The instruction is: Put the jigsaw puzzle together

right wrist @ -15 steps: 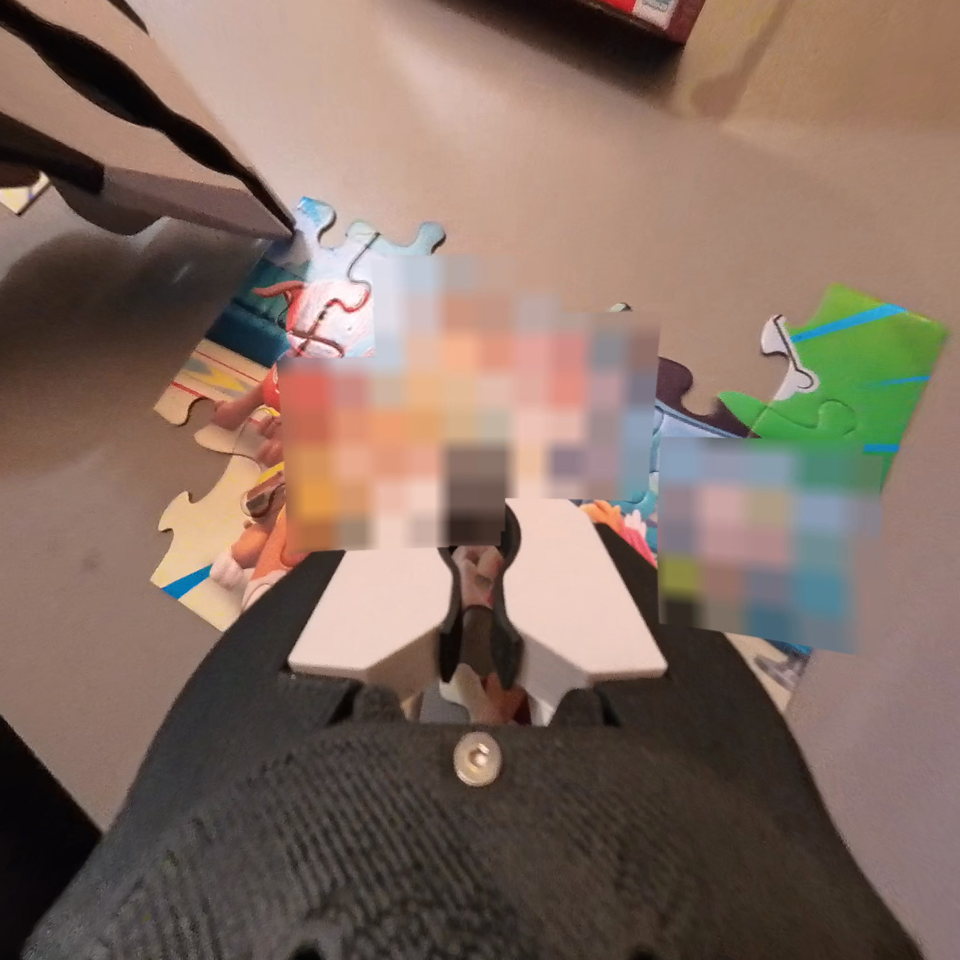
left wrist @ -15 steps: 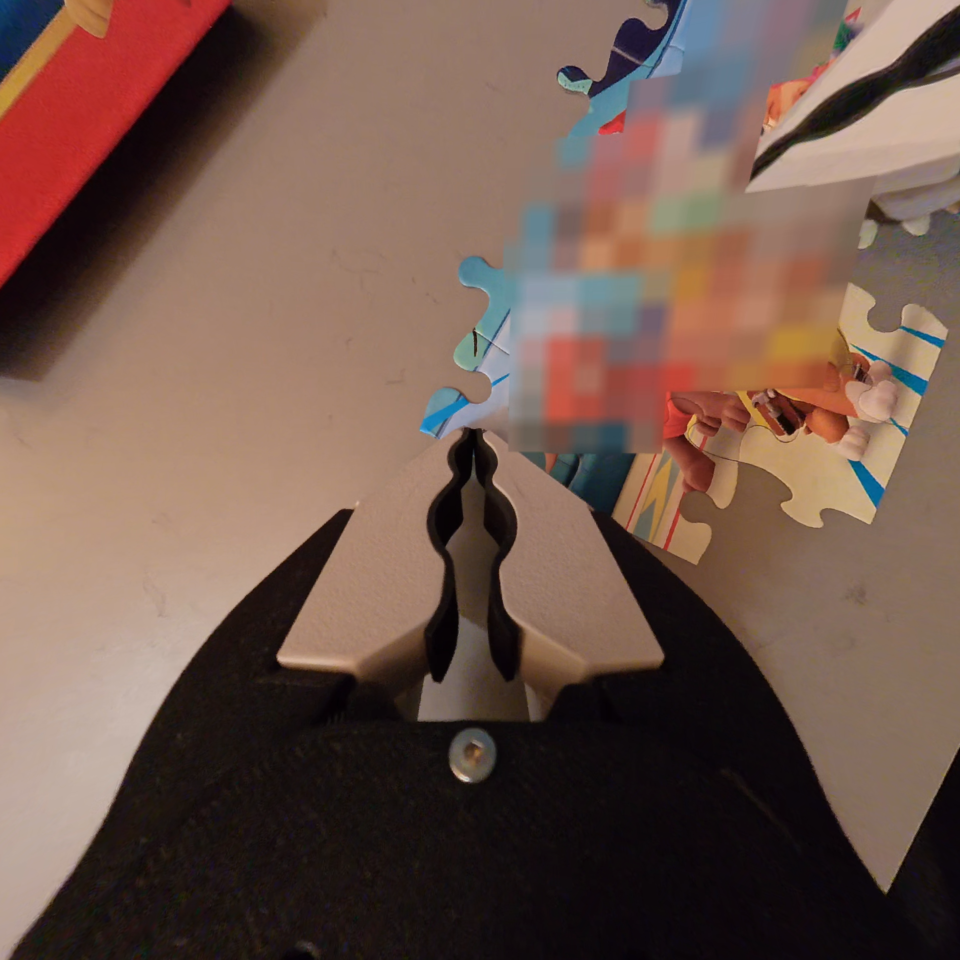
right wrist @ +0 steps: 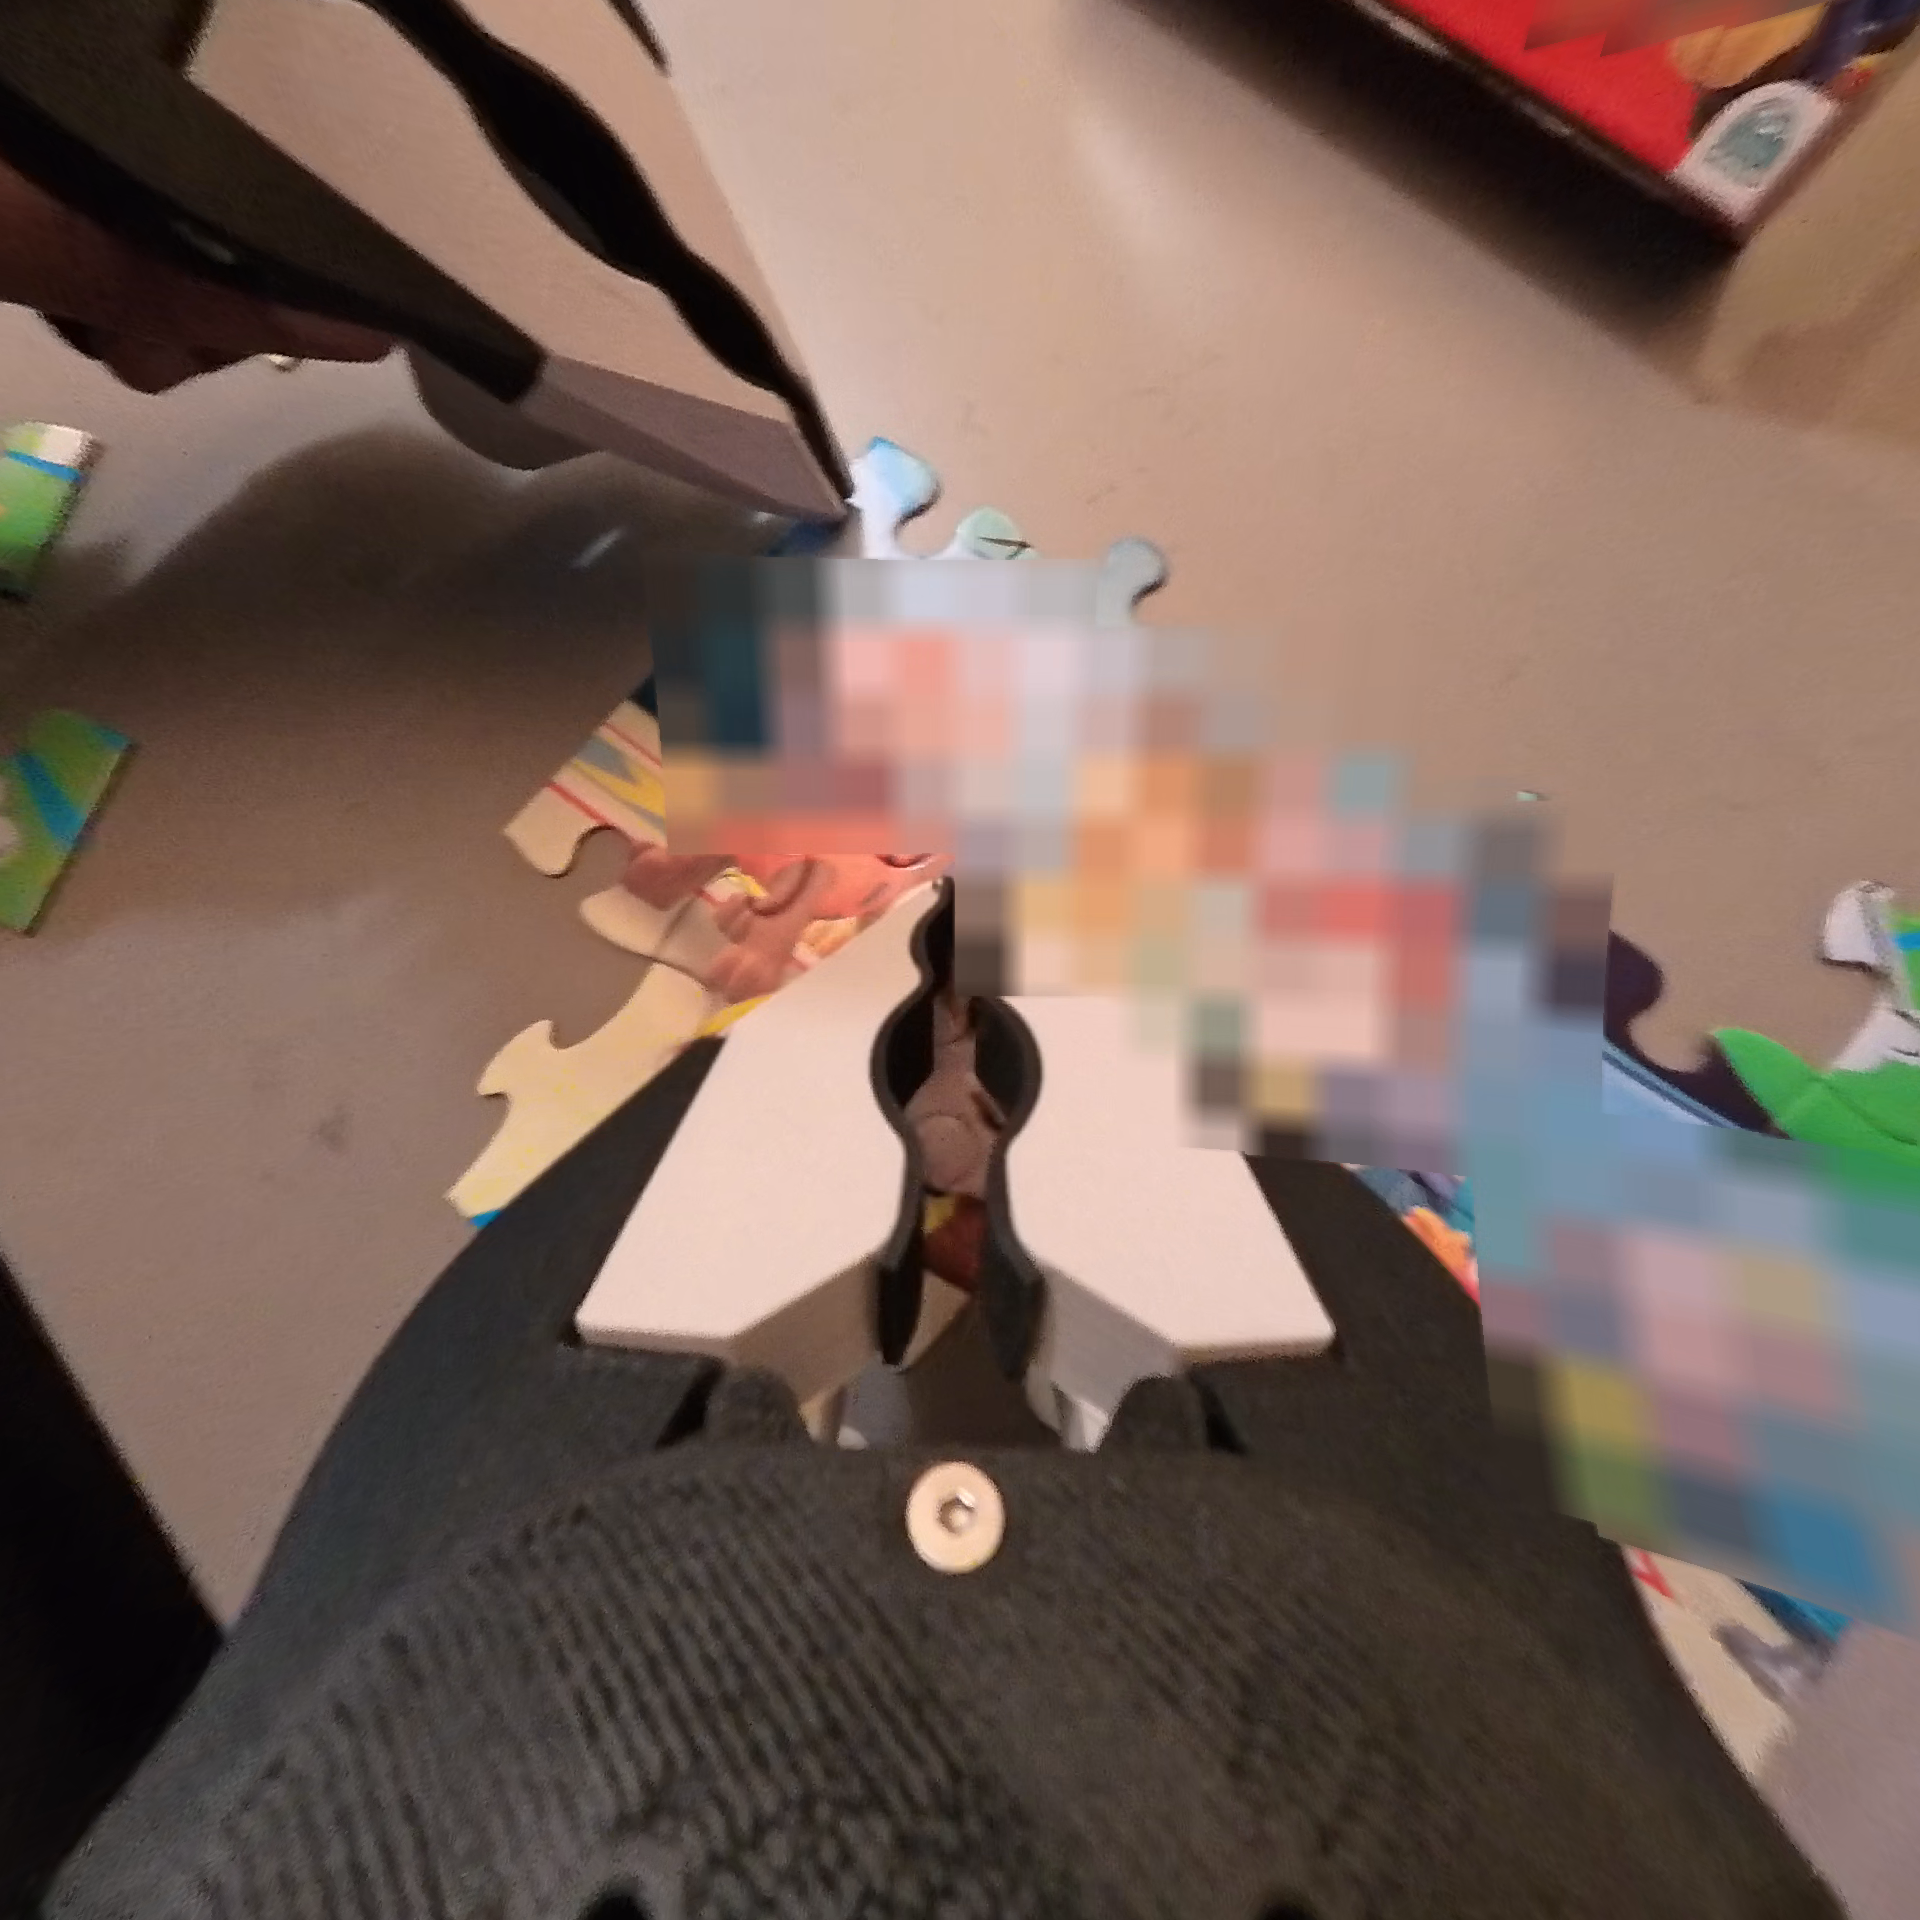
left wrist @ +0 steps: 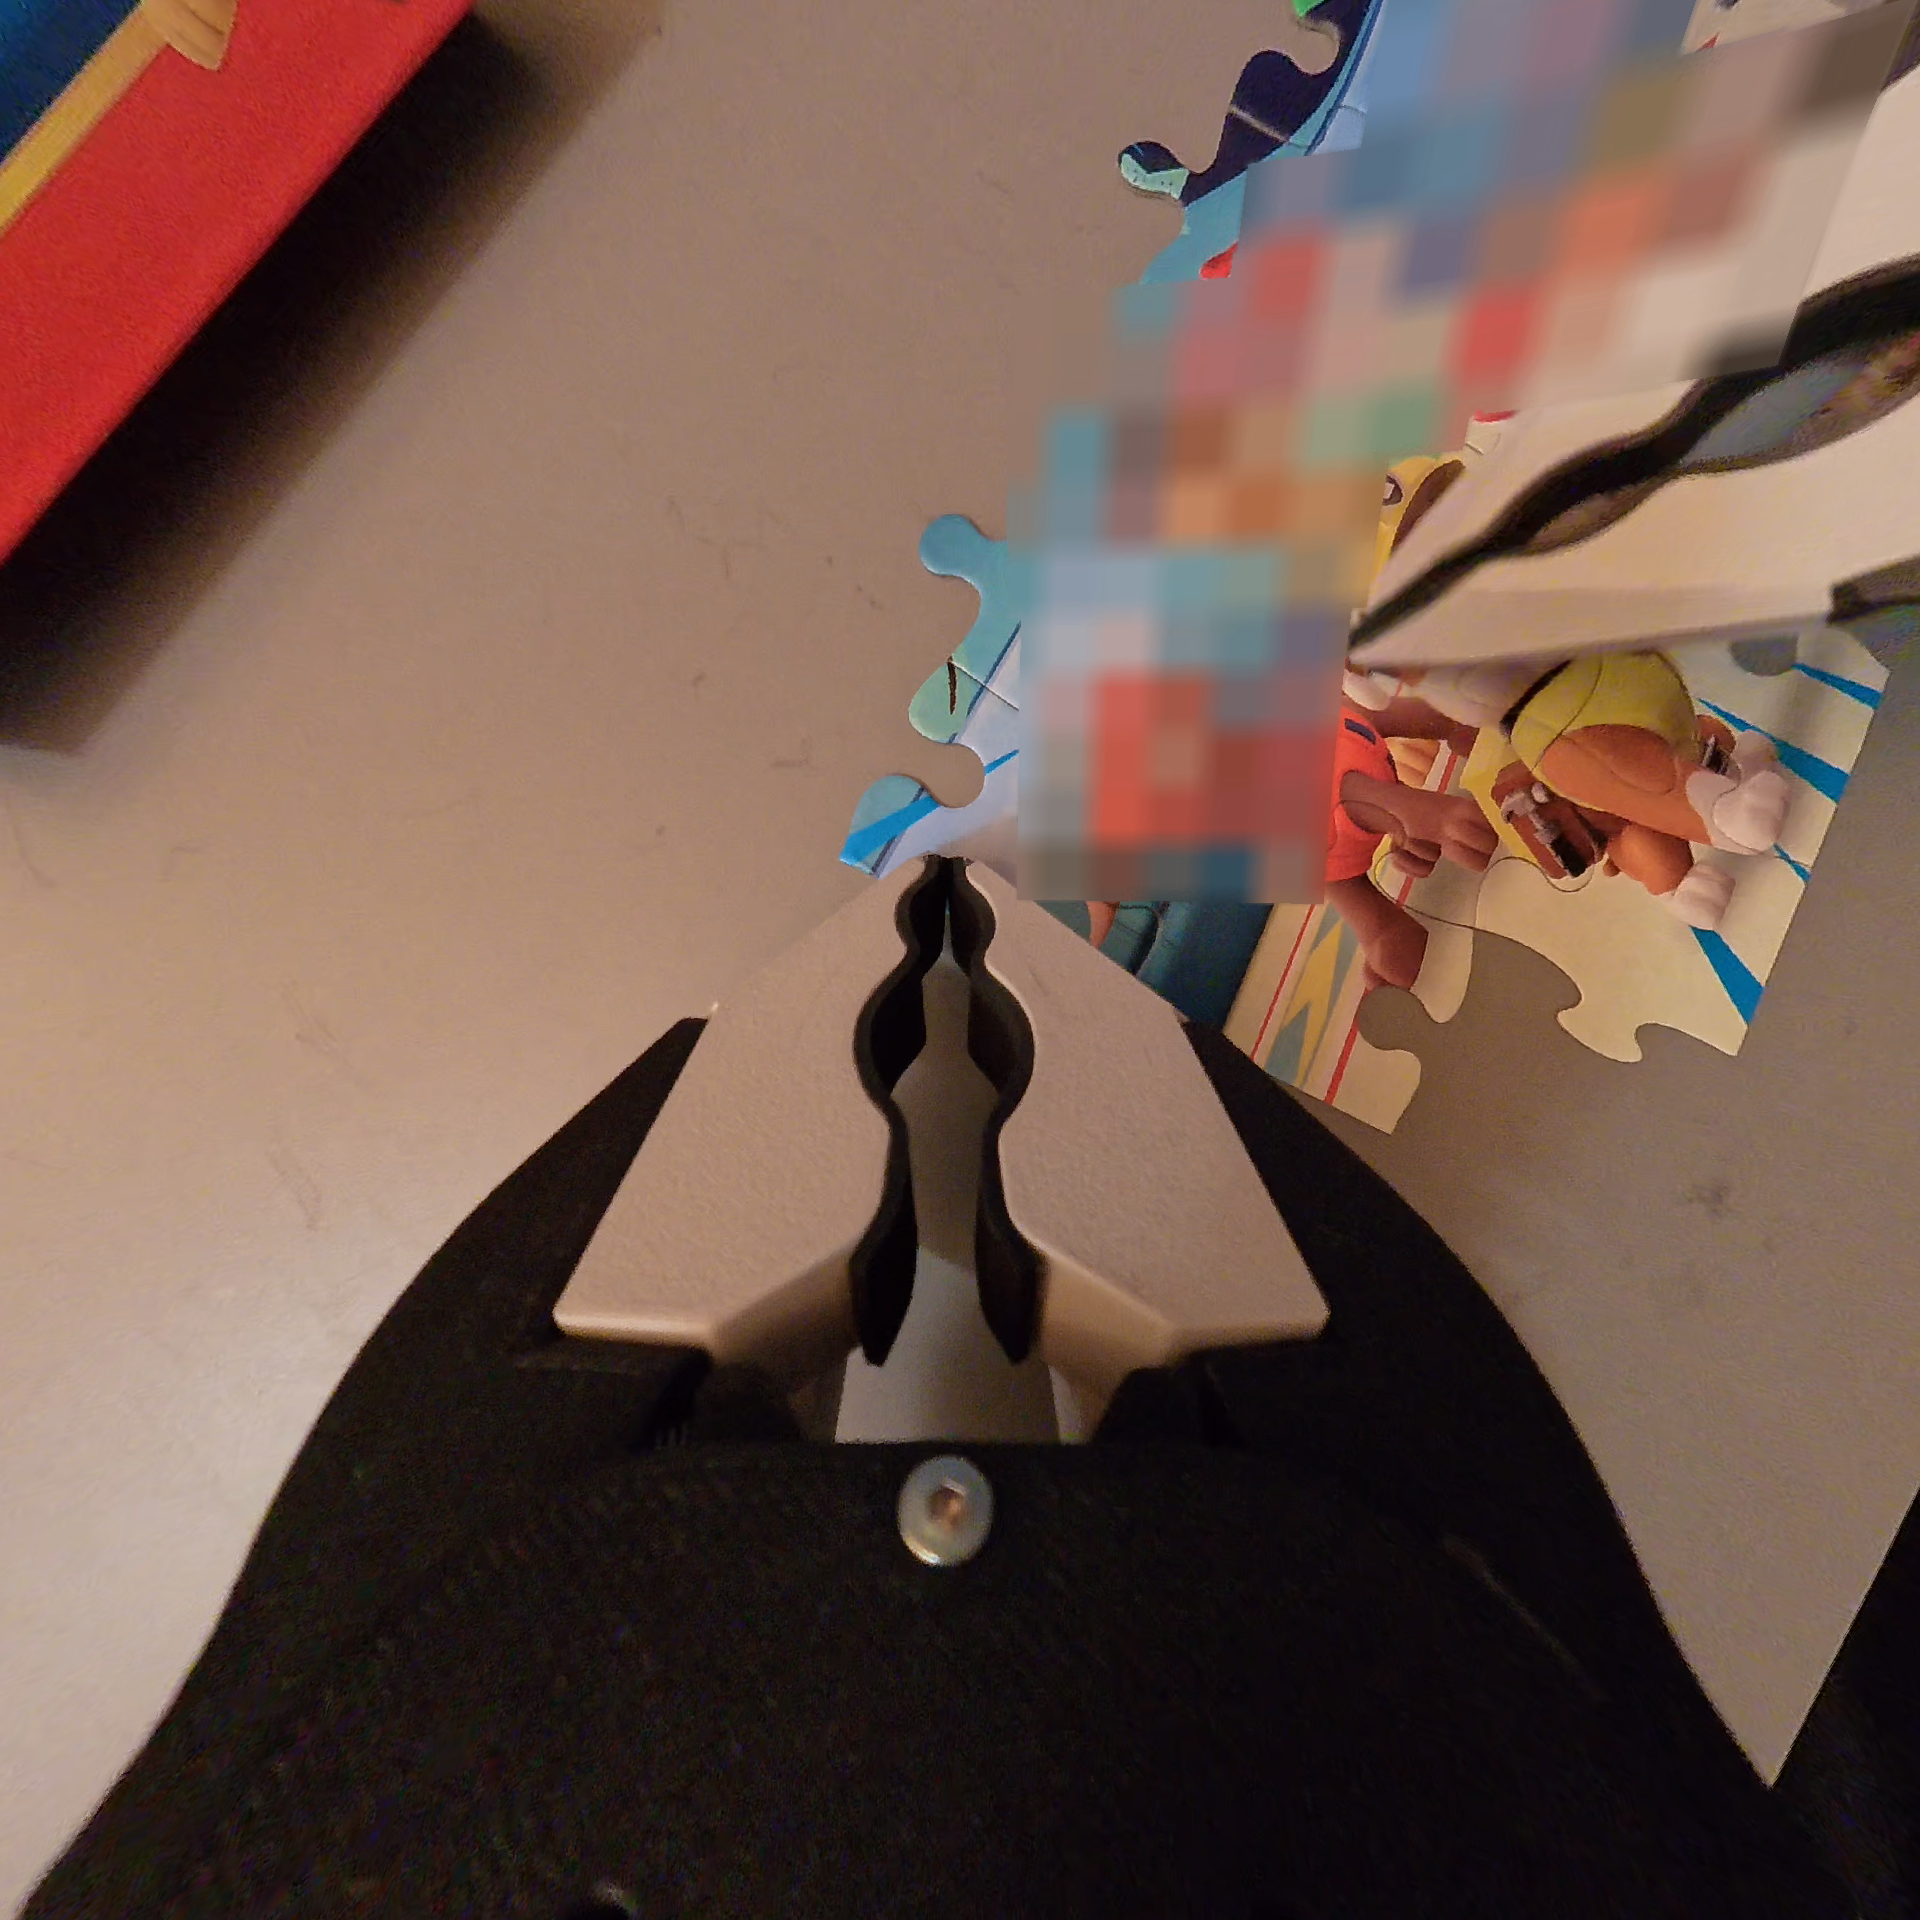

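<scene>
- Surface (left wrist: pixel 520 727): plain beige-grey, faint scuffs.
- Box (left wrist: pixel 156 260): red w/ yellow stripe, blue corner.
- Assembled jigsaw (left wrist: pixel 1621 831): cartoon print; cream, yellow, orange-brown, blue streaks, red lines.
- Edge piece (left wrist: pixel 966 665): pale blue/teal.
- Green jigsaw piece (right wrist: pixel 1808 1091): bright green.
- Loose pieces (right wrist: pixel 52 810): green w/ blue stripe.
- Left gripper (left wrist: pixel 943 868): white fingers, black wavy pads, black body.

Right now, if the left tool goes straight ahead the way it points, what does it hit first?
Probably the light-blue corner of the joined cardboard jigsaw puzzle on the grey table; the shut left tool tips sit right at it.
</scene>
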Demonstrator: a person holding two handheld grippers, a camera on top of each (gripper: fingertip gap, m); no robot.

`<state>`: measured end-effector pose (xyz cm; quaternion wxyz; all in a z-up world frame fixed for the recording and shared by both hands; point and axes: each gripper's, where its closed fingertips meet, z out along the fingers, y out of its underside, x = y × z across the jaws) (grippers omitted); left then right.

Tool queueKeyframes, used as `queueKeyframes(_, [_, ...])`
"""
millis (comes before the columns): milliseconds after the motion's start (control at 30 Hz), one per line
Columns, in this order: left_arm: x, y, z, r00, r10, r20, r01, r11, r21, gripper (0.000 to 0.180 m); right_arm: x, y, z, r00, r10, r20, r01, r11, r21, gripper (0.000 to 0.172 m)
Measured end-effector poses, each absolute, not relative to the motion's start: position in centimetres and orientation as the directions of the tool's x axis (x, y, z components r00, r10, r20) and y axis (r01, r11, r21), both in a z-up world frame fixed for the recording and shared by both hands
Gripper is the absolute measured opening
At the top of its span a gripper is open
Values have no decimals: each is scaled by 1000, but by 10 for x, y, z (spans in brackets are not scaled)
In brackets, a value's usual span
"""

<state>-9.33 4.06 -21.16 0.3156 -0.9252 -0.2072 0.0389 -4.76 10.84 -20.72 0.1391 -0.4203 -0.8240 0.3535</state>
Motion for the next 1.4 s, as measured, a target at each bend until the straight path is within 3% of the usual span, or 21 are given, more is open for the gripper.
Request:
queueKeyframes(533, [-93, 41, -212, 909, 412, 65, 364, -709, -604, 0, -65, 102, -207, -623, 777, -91, 594, 394, -702, 0])
queueKeyframes(1200, [-93, 41, -212, 905, 419, 71, 372, -699, -611, 0, -100, 117, -203, -555, 830, 58, 571, 431, -699, 0])
queueKeyframes(1400, [-93, 41, -211, 901, 424, 91, 386, -689, -614, 0, -89, 118, -202, -558, 828, -52, 609, 365, -704, 0])
